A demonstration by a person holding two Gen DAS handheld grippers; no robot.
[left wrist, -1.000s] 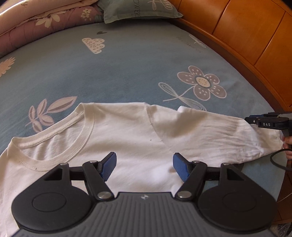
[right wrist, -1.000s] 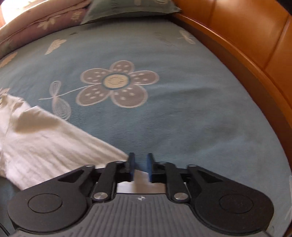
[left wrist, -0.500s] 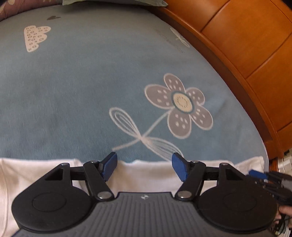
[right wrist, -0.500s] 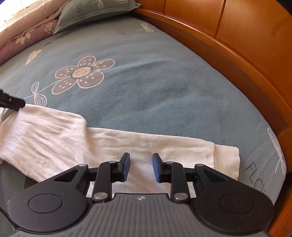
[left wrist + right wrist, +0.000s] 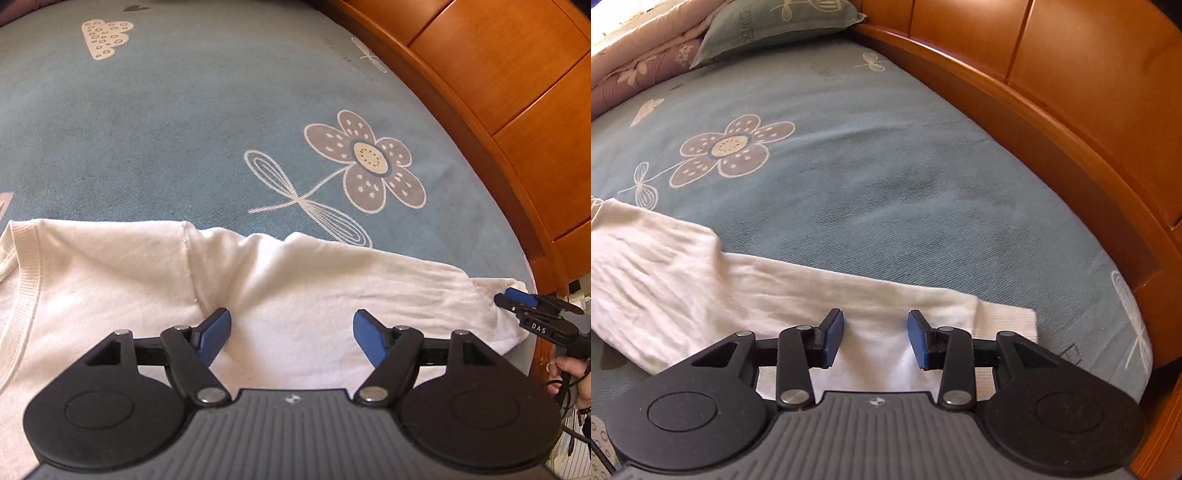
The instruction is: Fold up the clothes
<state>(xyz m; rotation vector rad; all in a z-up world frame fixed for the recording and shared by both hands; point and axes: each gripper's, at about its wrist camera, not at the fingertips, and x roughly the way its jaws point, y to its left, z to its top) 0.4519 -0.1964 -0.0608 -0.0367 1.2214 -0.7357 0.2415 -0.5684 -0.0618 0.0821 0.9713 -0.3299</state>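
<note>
The left hand-held gripper (image 5: pixel 291 332) is released, and its jaws are opening. Its blue pads (image 5: pixel 214 334) stand wide apart above the shirt (image 5: pixel 295 280), near the seam where the sleeve joins the body. Cloth lies below the gap, but neither pad presses on it. The ribbed collar (image 5: pixel 26 280) shows at the left edge of the left wrist view.

The right hand-held gripper (image 5: pixel 875 341) is also released, with its jaws opening. Its pads (image 5: pixel 833 341) stand apart over the sleeve (image 5: pixel 775 291) near its end. White cloth lies between and below the pads; no grip on it shows. The ribbed cuff (image 5: pixel 1008 321) lies flat just to the right of the right pad. In the left wrist view this gripper appears at the far right, at the sleeve end, held in a person's hand (image 5: pixel 576 373).

The shirt lies spread flat on the bed (image 5: pixel 886 166), with the sleeve stretched out toward the bed's edge. The bed cover is blue with a flower print (image 5: pixel 369 162). A wooden frame (image 5: pixel 1052 122) curves along the far side of the bed. A pillow (image 5: pixel 775 26) and a folded quilt (image 5: pixel 639 66) lie at the far end.
</note>
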